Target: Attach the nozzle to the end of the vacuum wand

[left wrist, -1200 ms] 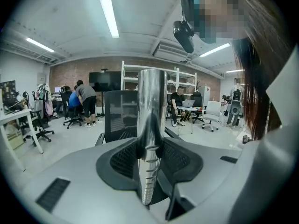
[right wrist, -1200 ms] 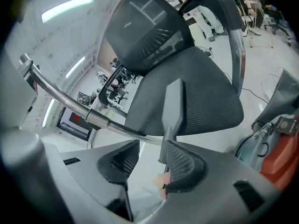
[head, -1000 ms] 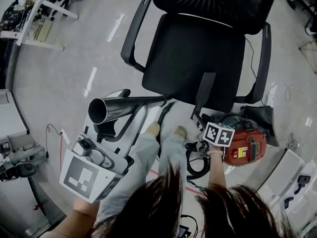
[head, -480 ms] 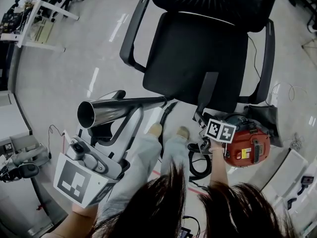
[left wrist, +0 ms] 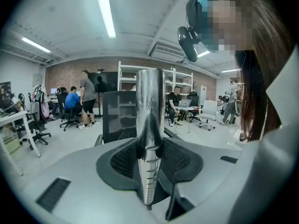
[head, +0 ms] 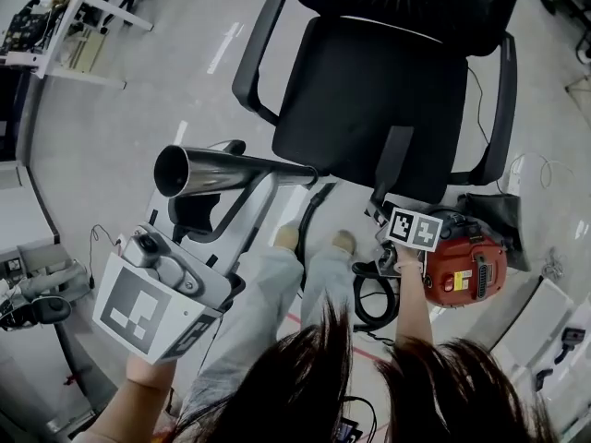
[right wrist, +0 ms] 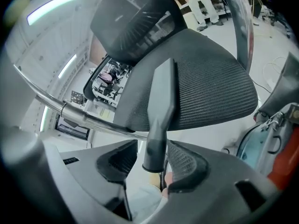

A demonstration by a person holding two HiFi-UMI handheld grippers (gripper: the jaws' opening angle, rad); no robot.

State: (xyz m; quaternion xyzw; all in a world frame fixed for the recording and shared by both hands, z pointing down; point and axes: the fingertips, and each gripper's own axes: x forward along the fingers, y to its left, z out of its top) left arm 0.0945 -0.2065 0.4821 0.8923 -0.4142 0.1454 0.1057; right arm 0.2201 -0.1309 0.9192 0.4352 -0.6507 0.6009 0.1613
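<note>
The chrome vacuum wand (head: 240,172) lies level in front of me, its open end (head: 175,171) turned toward me at the left. My left gripper (head: 217,192) is shut on it; in the left gripper view the wand (left wrist: 149,106) runs out from between the pads of that gripper (left wrist: 149,162). My right gripper (head: 380,212) is shut on the round end of the black flat nozzle (head: 391,160), which points at the chair. Its jaws have just been opening slightly, with the nozzle (right wrist: 161,101) between them in the right gripper (right wrist: 152,164). Nozzle and wand are apart.
A black office chair (head: 369,100) stands just beyond both grippers. The red canister vacuum (head: 466,270) and its black hose (head: 369,307) sit on the floor at the right. My legs and feet (head: 295,238) are below. Desks (head: 65,35) stand at the far left.
The right gripper has sunk a little with the nozzle still between its jaws. The left gripper and the wand keep about the same place; the head view itself has shifted.
</note>
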